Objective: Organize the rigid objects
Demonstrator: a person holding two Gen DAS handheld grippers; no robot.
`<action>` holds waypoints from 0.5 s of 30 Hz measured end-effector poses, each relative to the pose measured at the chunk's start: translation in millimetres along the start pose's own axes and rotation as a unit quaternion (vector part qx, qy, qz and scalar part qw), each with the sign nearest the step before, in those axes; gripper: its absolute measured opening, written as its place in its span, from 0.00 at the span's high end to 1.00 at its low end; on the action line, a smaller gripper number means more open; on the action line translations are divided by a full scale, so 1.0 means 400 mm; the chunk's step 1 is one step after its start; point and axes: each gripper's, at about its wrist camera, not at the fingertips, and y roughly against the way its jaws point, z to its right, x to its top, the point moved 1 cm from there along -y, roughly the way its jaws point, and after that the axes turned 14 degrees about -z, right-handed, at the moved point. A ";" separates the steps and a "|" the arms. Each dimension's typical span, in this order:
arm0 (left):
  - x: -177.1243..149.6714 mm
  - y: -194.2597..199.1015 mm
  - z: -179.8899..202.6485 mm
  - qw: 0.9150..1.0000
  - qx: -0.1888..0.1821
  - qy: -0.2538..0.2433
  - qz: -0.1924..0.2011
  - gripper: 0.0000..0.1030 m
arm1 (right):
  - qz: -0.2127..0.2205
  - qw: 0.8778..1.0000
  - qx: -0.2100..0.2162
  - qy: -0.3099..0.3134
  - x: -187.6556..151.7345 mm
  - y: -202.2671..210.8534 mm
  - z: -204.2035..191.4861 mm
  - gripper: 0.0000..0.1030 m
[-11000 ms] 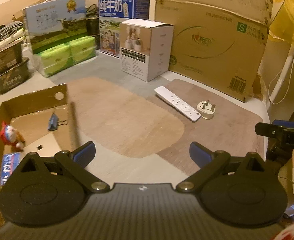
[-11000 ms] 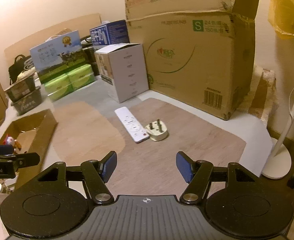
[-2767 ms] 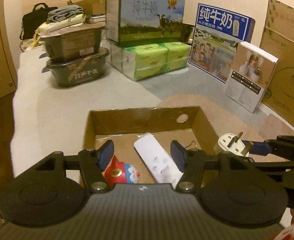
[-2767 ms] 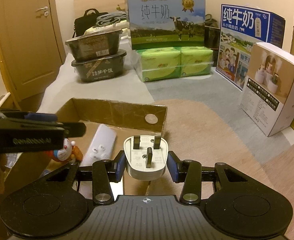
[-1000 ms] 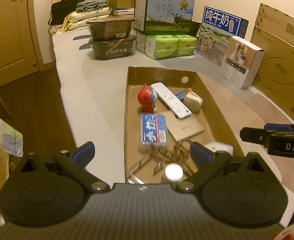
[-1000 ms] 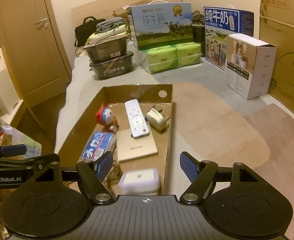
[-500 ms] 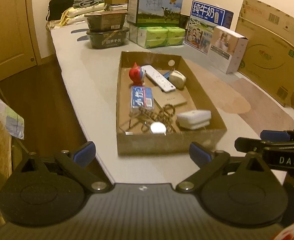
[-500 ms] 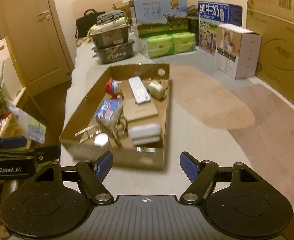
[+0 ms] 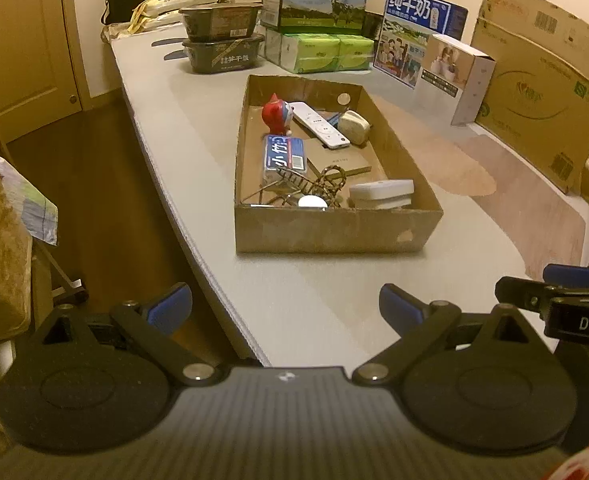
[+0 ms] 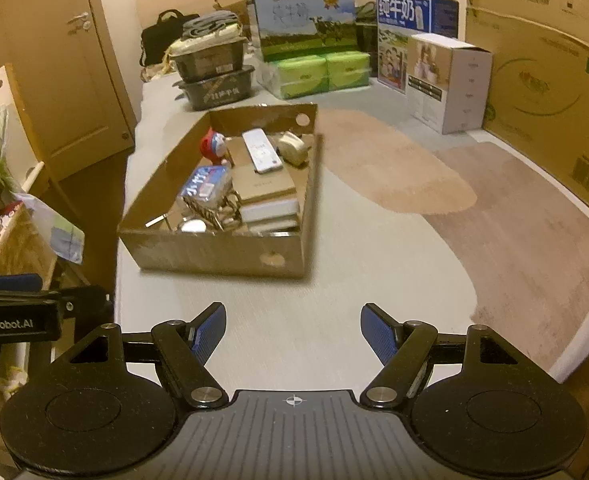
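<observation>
Left tool: I see my left gripper [image 9: 285,307] spread wide and holding nothing, hanging over the near edge of the pale grey table [image 9: 198,128].
Right tool: my right gripper [image 10: 293,334] is also wide apart and empty.
Box: the shallow brown cardboard box [image 9: 334,232] sits at 12 o'clock from both tools, well apart from them.
Contents: at the far end, a white slim remote control [image 9: 321,124] lies between a red-and-blue cartoon figurine [image 9: 277,114] at its 9 o'clock and a cream plug adapter [image 9: 354,126] at its 3 o'clock.
Hard to read: the near end holds a tangle of thin metal pieces [image 9: 310,188] I cannot identify; the near wall cuts off their lower parts.
</observation>
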 end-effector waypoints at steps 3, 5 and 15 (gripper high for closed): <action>-0.006 0.001 0.013 1.000 0.003 -0.011 -0.002 0.03 | -0.005 1.000 -0.002 -0.003 -0.014 0.001 0.004 0.28; -0.008 0.001 0.024 1.000 0.004 -0.016 -0.002 0.03 | -0.007 1.000 -0.003 -0.005 -0.018 0.003 0.009 0.28; -0.007 0.000 0.048 1.000 0.001 -0.031 -0.003 0.03 | -0.008 1.000 -0.003 -0.004 -0.023 0.007 0.004 0.28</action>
